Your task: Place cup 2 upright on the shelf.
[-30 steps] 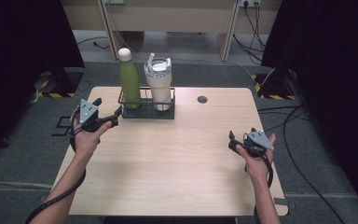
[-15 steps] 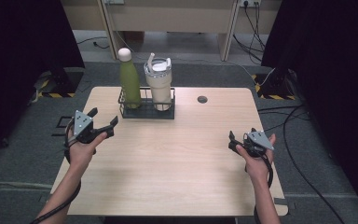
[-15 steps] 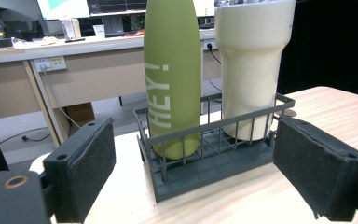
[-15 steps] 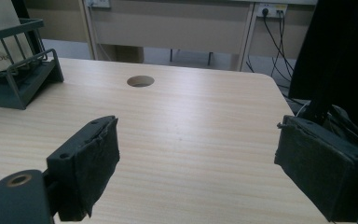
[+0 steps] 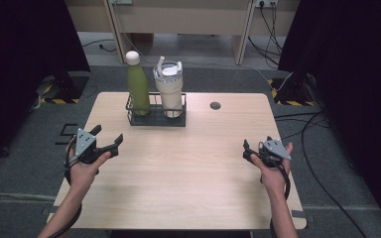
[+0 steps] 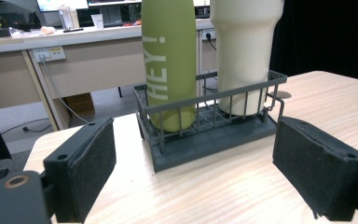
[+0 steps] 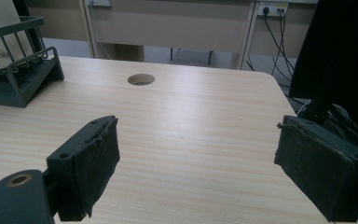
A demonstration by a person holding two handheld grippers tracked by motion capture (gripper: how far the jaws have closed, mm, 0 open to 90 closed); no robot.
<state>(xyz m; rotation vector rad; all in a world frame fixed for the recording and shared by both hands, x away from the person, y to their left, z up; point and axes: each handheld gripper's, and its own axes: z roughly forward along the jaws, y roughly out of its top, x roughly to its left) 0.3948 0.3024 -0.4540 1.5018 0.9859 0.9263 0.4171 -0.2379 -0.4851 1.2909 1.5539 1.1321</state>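
Pulled back toward the near left edge of the table (image 5: 193, 193) since the earlier frames: left gripper (image 5: 110, 147), now well apart from the wire rack (image 5: 155, 120) it was just beside a second ago. Jaws apart, nothing between the pads, as the left gripper view confirms. Right gripper (image 5: 246, 150) unmoved at the near right, jaws likewise apart and empty. Standing upright side by side in the rack at the far middle of the table: green bottle (image 5: 138, 85) on the left, cream tumbler (image 5: 169, 89) on the right. Round cable hole (image 5: 215, 105) just right of the rack. By the look of it, both vessels seated, both hands withdrawn, little or nothing left to do.
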